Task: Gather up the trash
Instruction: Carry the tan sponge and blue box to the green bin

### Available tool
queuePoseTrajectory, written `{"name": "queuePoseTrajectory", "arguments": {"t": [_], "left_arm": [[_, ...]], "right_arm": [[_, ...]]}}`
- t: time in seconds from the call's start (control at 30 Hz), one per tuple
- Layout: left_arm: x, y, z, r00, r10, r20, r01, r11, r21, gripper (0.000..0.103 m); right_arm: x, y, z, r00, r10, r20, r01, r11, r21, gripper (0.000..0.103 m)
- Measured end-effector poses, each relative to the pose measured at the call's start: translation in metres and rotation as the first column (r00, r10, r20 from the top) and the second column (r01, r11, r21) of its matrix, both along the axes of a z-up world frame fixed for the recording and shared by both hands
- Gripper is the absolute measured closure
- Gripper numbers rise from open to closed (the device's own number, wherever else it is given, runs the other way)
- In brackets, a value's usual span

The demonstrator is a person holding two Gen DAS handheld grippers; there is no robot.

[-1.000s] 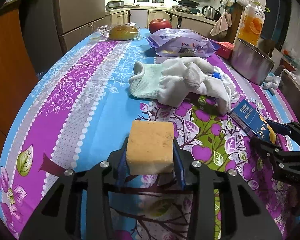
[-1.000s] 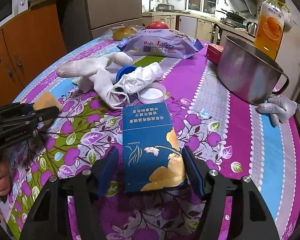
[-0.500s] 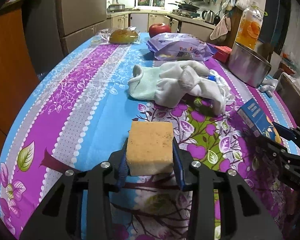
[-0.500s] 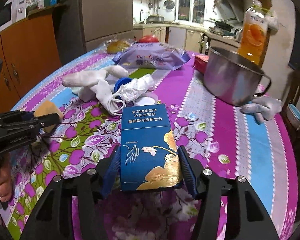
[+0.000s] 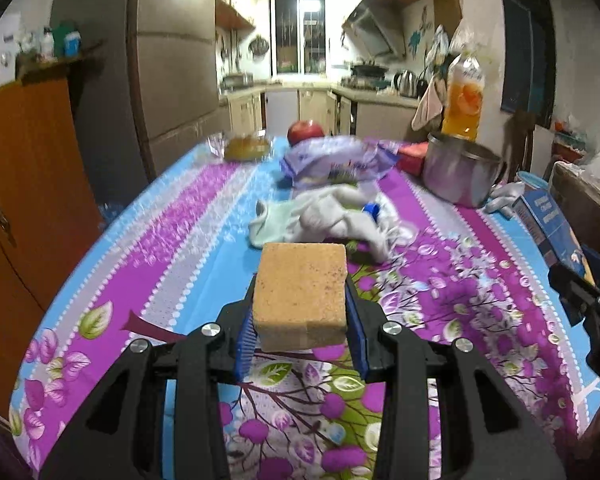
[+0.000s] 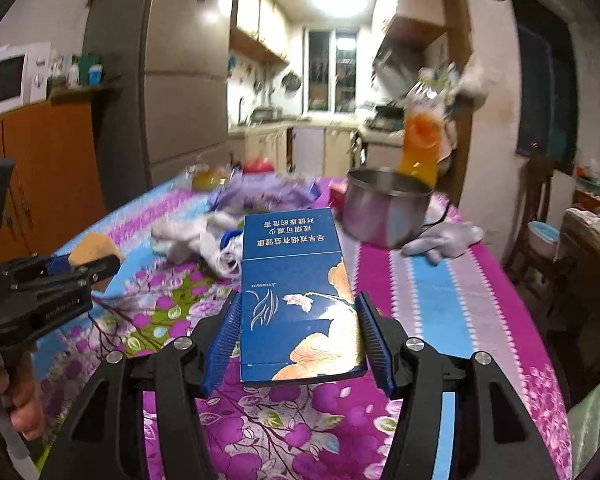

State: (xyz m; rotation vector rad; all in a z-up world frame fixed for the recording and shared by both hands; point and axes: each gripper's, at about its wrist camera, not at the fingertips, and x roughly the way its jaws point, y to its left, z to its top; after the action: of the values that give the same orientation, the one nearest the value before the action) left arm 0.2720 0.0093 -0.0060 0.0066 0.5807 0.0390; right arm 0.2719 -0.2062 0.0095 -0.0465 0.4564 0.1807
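Observation:
My left gripper (image 5: 302, 320) is shut on a yellow-brown sponge (image 5: 302, 294) and holds it above the flowered tablecloth (image 5: 180, 248). My right gripper (image 6: 298, 332) is shut on a blue cigarette box (image 6: 296, 284), also lifted off the table. The box shows at the right edge of the left wrist view (image 5: 550, 228). The left gripper with the sponge (image 6: 94, 246) shows at the left of the right wrist view.
A heap of white socks and a mask (image 5: 332, 220) lies mid-table. Behind it lie a purple snack bag (image 5: 336, 160), an apple (image 5: 305, 131), wrapped bread (image 5: 246, 148), a steel pot (image 5: 460, 176), a juice bottle (image 5: 464, 96) and a grey glove (image 6: 444, 240).
Both grippers have risen and pulled back from the table, each carrying its item. The cameras now look more level across the table into the kitchen.

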Motion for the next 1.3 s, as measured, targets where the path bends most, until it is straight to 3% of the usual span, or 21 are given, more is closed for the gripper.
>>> {"name": "queuePoseTrajectory", "arguments": {"t": [0.1,0.8,1.1,1.3], "left_arm": [[-0.011,-0.007,0.008,0.999,-0.011,0.031,0.010,1.000,0.008,0.067],[-0.045,-0.046,0.039,0.992,-0.094,0.089,0.096,0.995,-0.021,0.067],[-0.050,-0.090,0.048,0.976,-0.193,0.097,0.198,0.979,-0.044,0.067],[-0.059,-0.142,0.056,0.950,-0.293,0.112,0.299,0.954,-0.039,0.067]], "right_arm": [[-0.016,-0.005,0.008,0.999,-0.019,0.043,0.019,1.000,0.001,0.045],[-0.072,-0.026,0.034,0.995,-0.043,0.091,0.043,0.999,0.002,0.045],[-0.105,-0.072,0.050,0.984,-0.134,0.115,0.135,0.991,0.005,0.045],[-0.134,-0.120,0.059,0.965,-0.230,0.127,0.231,0.973,0.004,0.045]]}}
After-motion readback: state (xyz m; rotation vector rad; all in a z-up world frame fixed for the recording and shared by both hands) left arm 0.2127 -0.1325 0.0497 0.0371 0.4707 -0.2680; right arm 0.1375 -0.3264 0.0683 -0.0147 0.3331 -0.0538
